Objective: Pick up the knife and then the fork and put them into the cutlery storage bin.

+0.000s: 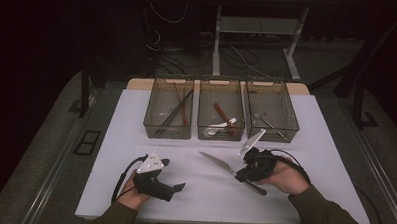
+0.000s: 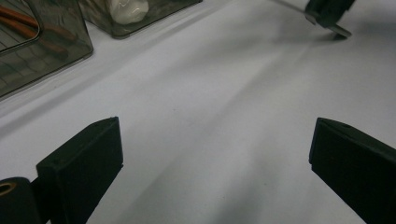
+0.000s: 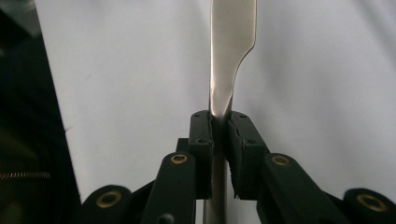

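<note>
A table knife (image 1: 217, 162) with a silver blade and dark handle is held just above the white table (image 1: 305, 146), blade pointing left and away. My right gripper (image 1: 242, 174) is shut on it where blade meets handle. In the right gripper view its jaws pinch the knife (image 3: 231, 46) from both sides, the right gripper (image 3: 219, 126) pointing along the blade. My left gripper (image 1: 176, 188) rests low at the front left, and the left gripper view shows the left gripper (image 2: 217, 140) open with only bare table between its fingers (image 2: 88, 158).
Three clear bins stand in a row at the back: the left bin (image 1: 167, 132) holds chopsticks, the middle bin (image 1: 219, 135) spoons, the right bin (image 1: 280, 135) forks. The table's front edge lies just below both hands.
</note>
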### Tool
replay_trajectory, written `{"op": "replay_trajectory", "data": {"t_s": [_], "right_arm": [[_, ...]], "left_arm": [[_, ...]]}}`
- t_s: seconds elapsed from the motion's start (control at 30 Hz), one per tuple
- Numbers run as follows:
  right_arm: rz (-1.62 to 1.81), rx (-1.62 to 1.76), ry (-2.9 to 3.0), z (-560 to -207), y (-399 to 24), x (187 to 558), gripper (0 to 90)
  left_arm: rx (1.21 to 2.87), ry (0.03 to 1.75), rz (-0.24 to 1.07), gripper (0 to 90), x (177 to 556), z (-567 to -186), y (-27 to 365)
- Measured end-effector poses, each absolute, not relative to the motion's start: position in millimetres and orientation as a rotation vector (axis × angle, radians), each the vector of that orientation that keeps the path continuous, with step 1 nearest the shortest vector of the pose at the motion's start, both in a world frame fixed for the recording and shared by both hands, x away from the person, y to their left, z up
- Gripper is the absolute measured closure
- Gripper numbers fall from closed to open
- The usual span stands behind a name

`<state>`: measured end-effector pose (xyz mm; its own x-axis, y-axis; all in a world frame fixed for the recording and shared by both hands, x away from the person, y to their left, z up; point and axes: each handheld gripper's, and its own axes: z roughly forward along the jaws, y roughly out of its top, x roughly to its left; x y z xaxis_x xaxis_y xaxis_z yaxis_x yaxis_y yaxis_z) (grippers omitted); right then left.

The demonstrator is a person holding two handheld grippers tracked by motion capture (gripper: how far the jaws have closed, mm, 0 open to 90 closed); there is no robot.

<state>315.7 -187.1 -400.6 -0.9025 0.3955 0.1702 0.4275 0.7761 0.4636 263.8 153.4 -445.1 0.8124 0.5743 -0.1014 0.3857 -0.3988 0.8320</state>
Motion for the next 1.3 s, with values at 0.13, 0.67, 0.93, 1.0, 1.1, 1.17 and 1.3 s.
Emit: {"op": "replay_trajectory", "data": {"t_s": [0.13,0.67,0.93,1.0,1.1,1.17,1.3], "right_arm": [[-0.922,-0.76,-2.819,-395.1,-204.4,325.7,80.5],[-1.256,-0.886,-2.726,-375.9,-246.1,343.9,80.4],[-1.348,-0.96,-2.709,-361.1,-262.7,352.6,80.4],[-1.374,-0.98,-2.704,-355.6,-266.9,355.5,80.4],[-1.415,-1.007,-2.708,-346.8,-273.9,359.9,80.4],[-1.449,-1.027,-2.703,-341.7,-278.5,362.7,80.4],[-1.497,-1.063,-2.692,-333.3,-285.7,367.8,80.4]], "left_arm": [[2.036,0.71,0.246,2.0,263.8,-444.9,153.7],[2.038,0.707,0.244,2.0,263.9,-445.4,152.6],[2.038,0.706,0.244,2.0,264.5,-445.8,153.0],[2.039,0.706,0.245,2.0,264.6,-445.8,153.1],[2.033,0.711,0.243,2.0,264.7,-445.8,153.0],[2.035,0.712,0.245,2.0,264.8,-445.9,153.0],[2.039,0.708,0.246,2.0,264.7,-445.8,153.1]]}}
